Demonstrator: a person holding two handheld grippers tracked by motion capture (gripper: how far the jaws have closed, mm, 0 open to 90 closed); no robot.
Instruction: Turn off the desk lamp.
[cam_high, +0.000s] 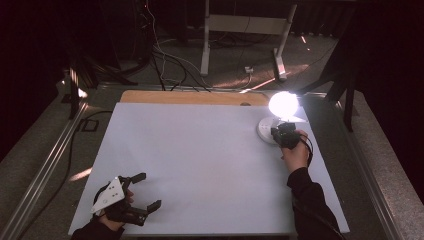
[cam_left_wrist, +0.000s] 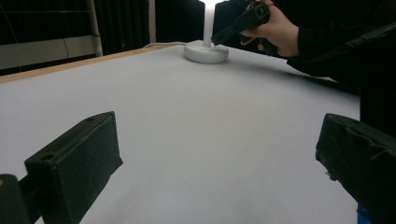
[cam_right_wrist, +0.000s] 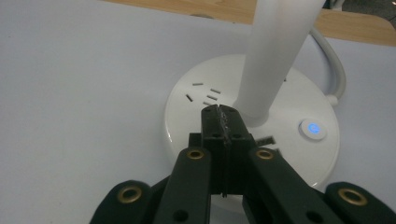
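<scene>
Left gripper (cam_high: 141, 191) sits nearest at 7 o'clock on the pale grey table (cam_high: 200, 165), jaws wide apart, empty. Right gripper (cam_right_wrist: 219, 114), jaws pressed together, hovers over the white round-based desk lamp (cam_right_wrist: 201, 100) at 2 o'clock: lit head, white stem, glowing blue button (cam_right_wrist: 313, 129).

A white desk lamp (cam_high: 278, 117) is standing upright near the far right corner of the white table (cam_high: 200, 165), its head shining brightly. Its round flat base (cam_right_wrist: 224, 116) is carrying a glowing blue power button (cam_right_wrist: 312, 129) and small slot markings, and a white stem (cam_right_wrist: 275, 51) is rising from its middle. A white cord (cam_right_wrist: 334, 70) is trailing toward the table's far edge.
</scene>
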